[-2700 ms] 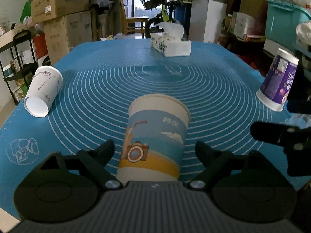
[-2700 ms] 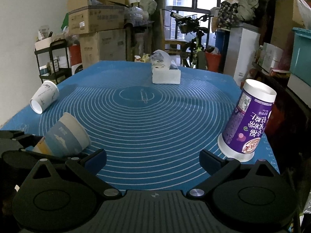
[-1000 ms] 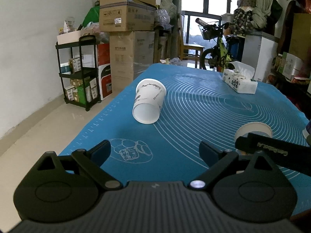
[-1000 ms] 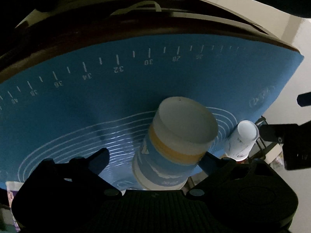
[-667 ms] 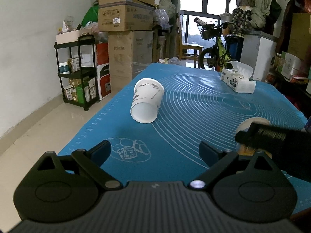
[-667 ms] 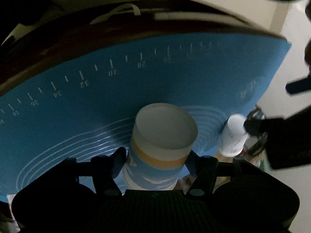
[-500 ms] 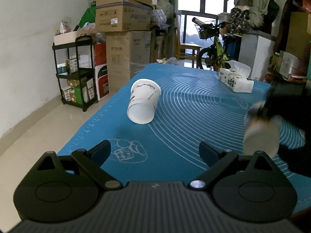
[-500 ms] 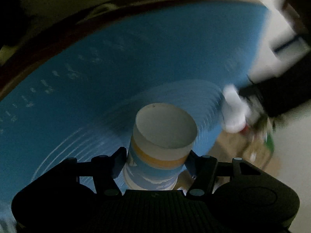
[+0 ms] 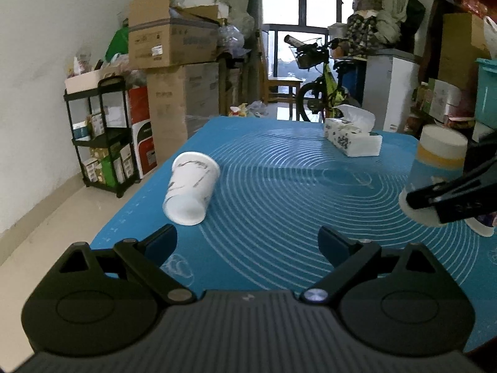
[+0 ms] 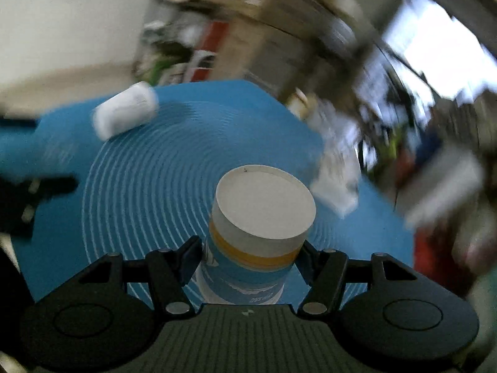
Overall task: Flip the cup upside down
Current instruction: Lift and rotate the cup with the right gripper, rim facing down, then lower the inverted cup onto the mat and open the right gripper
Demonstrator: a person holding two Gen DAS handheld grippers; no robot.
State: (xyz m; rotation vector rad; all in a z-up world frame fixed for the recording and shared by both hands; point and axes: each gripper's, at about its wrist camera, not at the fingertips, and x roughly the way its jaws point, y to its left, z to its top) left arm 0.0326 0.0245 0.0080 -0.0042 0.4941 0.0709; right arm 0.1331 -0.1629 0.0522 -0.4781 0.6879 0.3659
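A paper cup with blue, white and orange print [image 10: 257, 227] sits between the jaws of my right gripper [image 10: 250, 259], which is shut on it, flat white base toward the camera. In the left wrist view the same cup [image 9: 435, 168] hangs bottom-up above the blue mat [image 9: 279, 202] at the right, with the right gripper's finger [image 9: 447, 192] across it. My left gripper [image 9: 248, 237] is open and empty, low over the mat's near left edge. The right wrist view is motion-blurred.
A white cup [image 9: 191, 192] lies on its side on the mat's left part; it also shows in the right wrist view [image 10: 124, 113]. A tissue box [image 9: 352, 140] stands at the far side. Shelves and cardboard boxes stand left of the table.
My right gripper closed on the printed cup, lifted it and swung it round so its base points up. The left gripper stayed open and drifted slightly.
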